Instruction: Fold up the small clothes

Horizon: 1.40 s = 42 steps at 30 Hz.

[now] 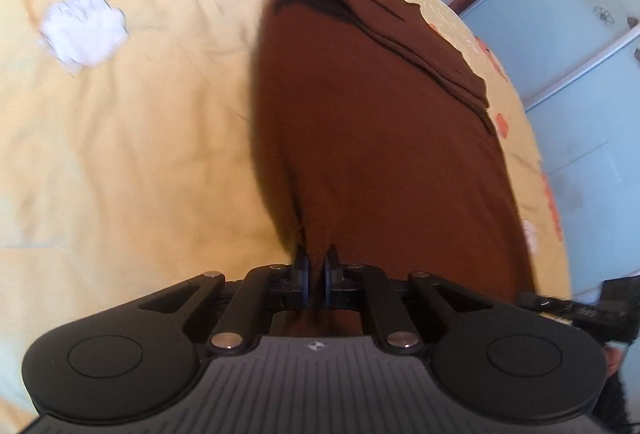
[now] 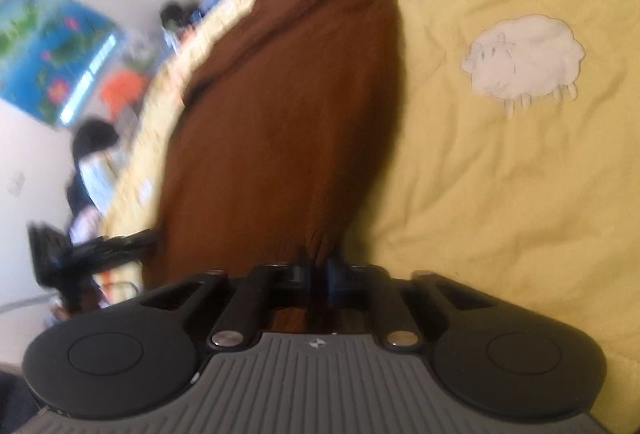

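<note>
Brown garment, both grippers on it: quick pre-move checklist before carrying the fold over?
1. Left gripper pinching the brown garment: ok, cloth sits between the closed jaws.
2. Right gripper pinching the garment: ok, cloth bunched between its jaws, though the view is blurred.
3. Far end of the garment resting on the yellow bedspread: ok, it lies near the scalloped edge.
4. Cloth between the two grips taut and even: cannot tell, neither view shows the whole span.
5. Landing area on the bedspread free of other items: ok in what shows; only the printed sheep is there.
6. Far end flat: not ok, layered creases visible.
</note>
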Motion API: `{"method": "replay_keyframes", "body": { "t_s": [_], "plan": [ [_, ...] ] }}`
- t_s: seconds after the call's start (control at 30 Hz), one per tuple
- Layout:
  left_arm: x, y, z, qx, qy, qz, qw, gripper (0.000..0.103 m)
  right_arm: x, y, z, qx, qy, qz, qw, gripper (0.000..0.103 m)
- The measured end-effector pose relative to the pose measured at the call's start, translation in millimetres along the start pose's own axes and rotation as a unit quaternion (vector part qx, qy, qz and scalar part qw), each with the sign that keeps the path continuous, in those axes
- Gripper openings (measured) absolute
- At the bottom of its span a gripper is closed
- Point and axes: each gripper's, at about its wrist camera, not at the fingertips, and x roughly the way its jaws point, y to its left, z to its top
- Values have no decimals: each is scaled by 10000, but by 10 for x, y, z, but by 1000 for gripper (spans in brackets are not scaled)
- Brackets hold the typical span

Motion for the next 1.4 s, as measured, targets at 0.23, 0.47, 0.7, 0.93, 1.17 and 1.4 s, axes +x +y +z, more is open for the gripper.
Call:
{"method": "replay_keyframes", "body": {
  "t_s": [0.23, 0.47, 0.7, 0.93, 1.17, 1.4],
  "plan": [
    [-116, 59, -3, 233, 38, 104, 9997, 12, -169, -206, -50, 249, -133, -164, 9995, 12],
    [-489, -289, 447, 757, -1535, 350, 9846, 91, -352, 193, 417, -217, -1274, -562, 9900, 47],
    [769, -778, 779, 1085, -972, 1086, 9834, 90, 840, 845, 1080, -1448, -1367, -1224, 9723, 67],
    [630, -407, 359, 2199, -1557, 1805, 9459, 98, 1085, 570, 722, -2580, -1350, -2329, 9279, 97],
    [334, -443, 554, 1557, -1723, 1823, 9554, 99, 890, 733, 911, -2288, -1044, -2310, 9399, 97],
    [800, -901, 766, 1898, -1666, 1437, 9569, 100, 1255, 1066, 1367, -2356, -1316, -1762, 9466, 102]
  ]
}}
